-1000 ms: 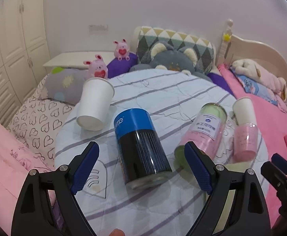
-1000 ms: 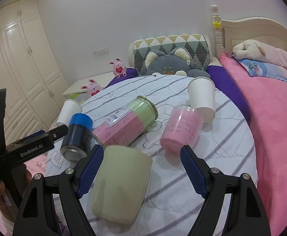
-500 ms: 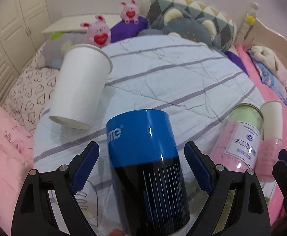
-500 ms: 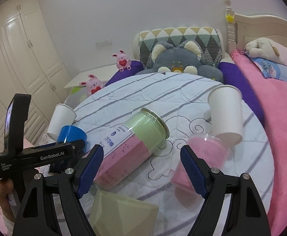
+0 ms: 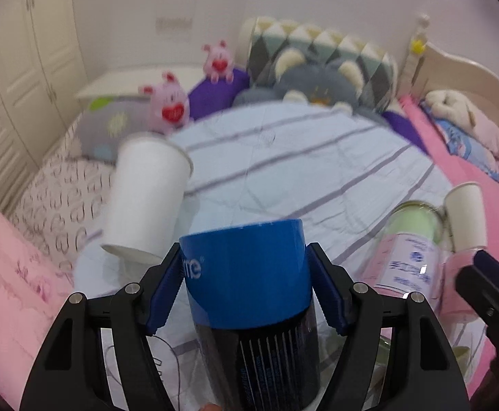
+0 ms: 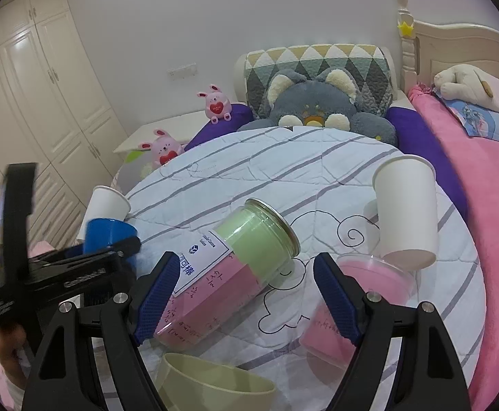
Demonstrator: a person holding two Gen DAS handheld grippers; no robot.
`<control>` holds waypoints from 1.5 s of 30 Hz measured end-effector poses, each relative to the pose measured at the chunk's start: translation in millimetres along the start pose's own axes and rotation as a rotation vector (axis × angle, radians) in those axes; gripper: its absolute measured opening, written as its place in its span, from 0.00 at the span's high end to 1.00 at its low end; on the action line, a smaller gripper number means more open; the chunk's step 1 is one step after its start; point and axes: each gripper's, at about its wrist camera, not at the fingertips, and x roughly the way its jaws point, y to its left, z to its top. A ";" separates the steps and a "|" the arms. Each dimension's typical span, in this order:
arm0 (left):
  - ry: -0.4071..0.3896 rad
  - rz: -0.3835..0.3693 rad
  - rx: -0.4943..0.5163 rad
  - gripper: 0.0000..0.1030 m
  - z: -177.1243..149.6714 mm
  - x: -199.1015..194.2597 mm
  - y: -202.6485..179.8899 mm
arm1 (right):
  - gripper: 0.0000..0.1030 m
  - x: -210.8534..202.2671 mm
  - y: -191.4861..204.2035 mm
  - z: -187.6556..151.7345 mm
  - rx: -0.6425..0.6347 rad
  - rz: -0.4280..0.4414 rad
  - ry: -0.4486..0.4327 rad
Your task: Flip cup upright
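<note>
Our left gripper (image 5: 246,286) has now closed on the blue-and-black cylindrical cup (image 5: 249,294) — half a second ago its jaws stood wide apart on both sides of it. Now the blue pads (image 5: 167,291) press the cup's blue band, and the cup sits between the jaws, reaching forward beyond the tips (still not upright, we judge). So the turning can begin. Our right gripper (image 6: 246,298) has its jaws spread, holding nothing, above the pink-and-green lying jar (image 6: 229,274).

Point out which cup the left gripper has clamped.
The blue and black cup, pinched between the left gripper pads; the white, pink and green ones lie untouched.
</note>
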 end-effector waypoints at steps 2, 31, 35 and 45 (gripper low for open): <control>-0.058 -0.003 0.014 0.31 -2.5 -13.7 -0.2 | 0.21 -2.3 0.6 -0.2 0.001 0.001 -0.005; -0.217 -0.012 0.061 0.05 -36.2 -67.9 -5.5 | 0.21 -50.3 9.3 -31.1 0.010 -0.031 -0.055; -0.238 -0.007 0.071 0.04 -41.7 -83.1 -7.5 | 0.21 -61.5 10.9 -35.8 0.014 -0.036 -0.071; -0.313 -0.013 0.092 0.01 -64.3 -136.2 -7.5 | 0.21 -99.3 19.4 -51.7 0.009 -0.054 -0.134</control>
